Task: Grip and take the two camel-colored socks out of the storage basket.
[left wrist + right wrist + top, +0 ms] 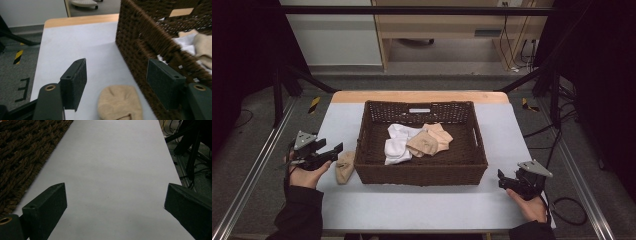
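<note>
left tongs (116, 86): wide, tan sock (120, 103) below, cut off by bottom edge
right tongs (115, 207): wide over bare counter (112, 170)
basket (419, 172): hides sock's edge

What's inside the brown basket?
The basket holds a white sock and two tan socks, piled together near the middle. Anything under the pile is hidden. Another tan sock lies outside, by the open left gripper.
</note>
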Motion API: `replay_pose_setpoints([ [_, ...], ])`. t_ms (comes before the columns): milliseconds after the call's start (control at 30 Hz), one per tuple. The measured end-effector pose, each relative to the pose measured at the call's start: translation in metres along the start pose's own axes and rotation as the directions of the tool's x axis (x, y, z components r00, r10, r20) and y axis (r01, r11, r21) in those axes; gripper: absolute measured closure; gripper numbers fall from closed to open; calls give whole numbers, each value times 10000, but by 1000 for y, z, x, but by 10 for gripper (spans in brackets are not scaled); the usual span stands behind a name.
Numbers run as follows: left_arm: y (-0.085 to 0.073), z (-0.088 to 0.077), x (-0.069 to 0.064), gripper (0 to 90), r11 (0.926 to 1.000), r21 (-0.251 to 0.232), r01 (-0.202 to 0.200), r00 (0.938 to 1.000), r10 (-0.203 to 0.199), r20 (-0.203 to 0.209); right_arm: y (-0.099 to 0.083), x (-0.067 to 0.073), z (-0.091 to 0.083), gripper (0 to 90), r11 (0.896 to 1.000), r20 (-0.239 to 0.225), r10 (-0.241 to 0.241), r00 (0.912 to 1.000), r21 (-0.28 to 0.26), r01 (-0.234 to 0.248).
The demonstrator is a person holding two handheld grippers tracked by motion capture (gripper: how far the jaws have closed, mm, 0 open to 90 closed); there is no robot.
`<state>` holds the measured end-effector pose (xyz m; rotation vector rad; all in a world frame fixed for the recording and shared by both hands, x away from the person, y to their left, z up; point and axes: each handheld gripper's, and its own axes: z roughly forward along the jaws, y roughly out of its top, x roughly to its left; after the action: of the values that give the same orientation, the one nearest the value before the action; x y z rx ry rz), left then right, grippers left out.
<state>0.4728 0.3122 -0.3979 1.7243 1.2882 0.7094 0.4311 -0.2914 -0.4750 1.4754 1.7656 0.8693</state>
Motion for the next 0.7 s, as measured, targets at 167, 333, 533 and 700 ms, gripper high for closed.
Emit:
replay_pose_setpoints([
  [167, 11, -8, -12, 302, 9993, -372, -57, 9999, 62, 127, 0, 0, 0, 47, 10000, -26, 52, 10000, -3, -52],
  [333, 22, -18, -23, 302, 9963, -854, -1, 9997, 21, 234, 0, -1, -1, 47, 9999, 5, 96, 10000, -34, -96],
  [533, 30, -24, -36, 313, 9932, -1166, 17, 9988, 40, 489, 0, -1, 0, 47, 10000, 12, 75, 10000, -14, -75],
  [700, 36, -20, -57, 326, 9916, -1291, -98, 9945, 232, 1023, 0, -1, 0, 46, 10000, 11, 89, 10000, -18, -89],
])
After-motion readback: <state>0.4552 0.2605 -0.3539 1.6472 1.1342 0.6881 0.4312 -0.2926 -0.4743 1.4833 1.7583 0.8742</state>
